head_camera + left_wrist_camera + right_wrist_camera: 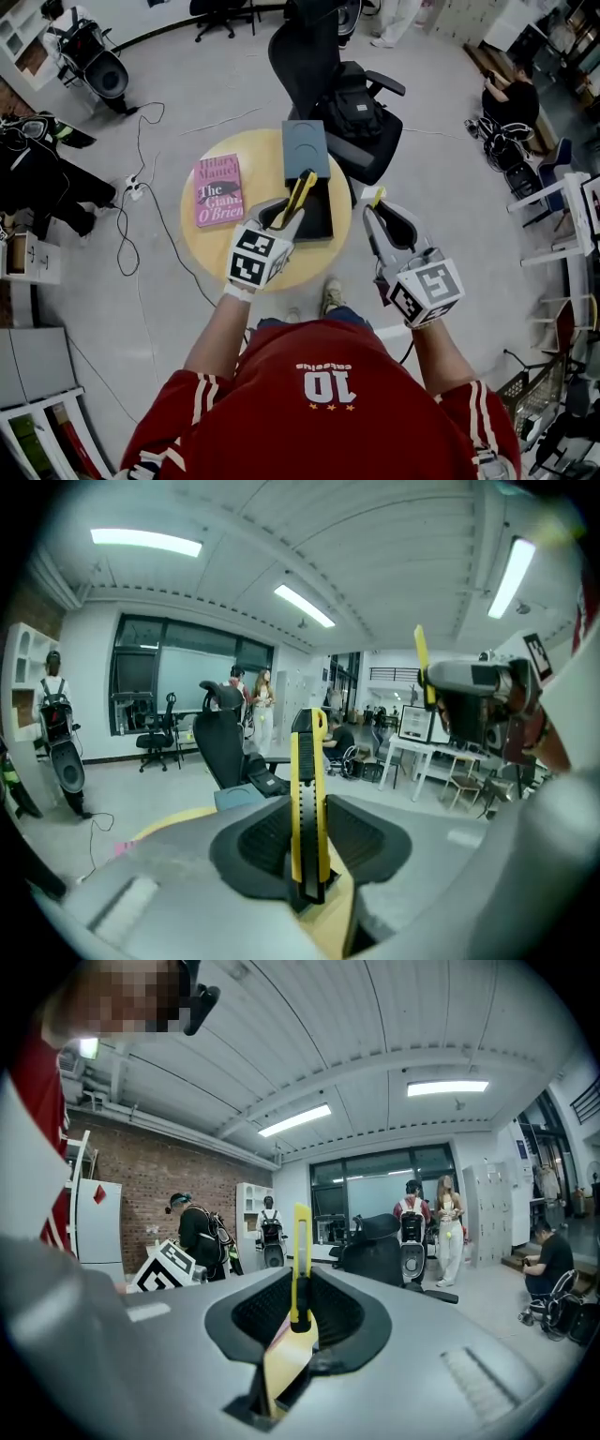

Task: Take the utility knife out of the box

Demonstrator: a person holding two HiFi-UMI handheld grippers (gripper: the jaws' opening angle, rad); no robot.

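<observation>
Utility knife (309,799), yellow with a black slider track, is grasped at its lower end by the left gripper (284,217). Its ribbed black fingers (267,841) are clenched on either side of it, and the rest of the handle stands out past them into open air. In the head view the knife slants over the open black box (319,217), whose grey-blue lid (306,150) lies just beyond it.

Box and lid rest on a round wooden table (211,246), with a pink book (217,190) lying flat to the left, apart from the box. A black office chair (347,103) stands at the table's far side.

The right gripper (375,211) is held off the table's right edge, well apart from the box. Its fingers (262,1312) grasp a thin yellow strip (300,1260) that stands upright between them. What the strip is cannot be told.
</observation>
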